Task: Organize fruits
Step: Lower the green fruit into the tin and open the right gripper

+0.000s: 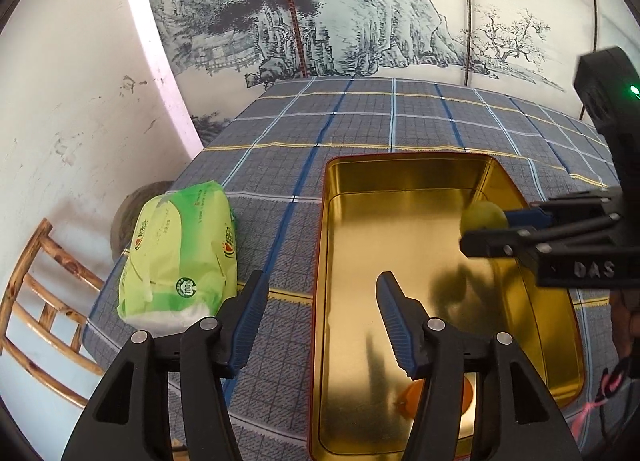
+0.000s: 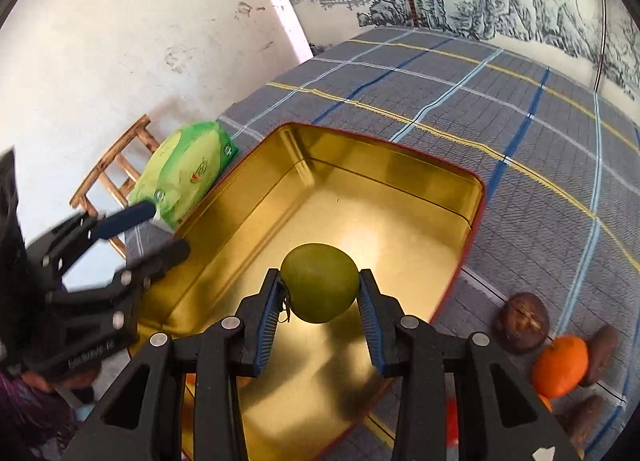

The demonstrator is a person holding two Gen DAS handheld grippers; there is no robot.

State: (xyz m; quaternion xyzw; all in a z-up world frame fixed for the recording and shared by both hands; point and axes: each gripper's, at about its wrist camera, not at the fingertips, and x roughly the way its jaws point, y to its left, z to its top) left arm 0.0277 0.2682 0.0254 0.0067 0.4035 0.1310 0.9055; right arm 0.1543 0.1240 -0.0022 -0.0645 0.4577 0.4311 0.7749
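An open gold tin (image 1: 332, 181) lies on the checked tablecloth. An orange fruit (image 1: 412, 397) rests in its near corner, partly hidden behind my left finger. My left gripper (image 1: 320, 281) hangs open and empty above the tin's left wall. From the right, my right gripper (image 1: 476, 227) reaches over the tin, shut on a green round fruit (image 1: 482, 215). In the right wrist view the green fruit (image 2: 320, 283) is pinched between both pads of the right gripper (image 2: 320, 277) above the tin's floor (image 2: 400, 229). The left gripper (image 2: 168, 229) shows at the left, jaws apart.
A green tissue pack (image 1: 180, 257) lies left of the tin near the table's edge, with a wooden chair (image 1: 36, 301) beyond it. Right of the tin on the cloth are an orange (image 2: 560, 365) and several brown fruits (image 2: 520, 321). A painted wall panel stands behind the table.
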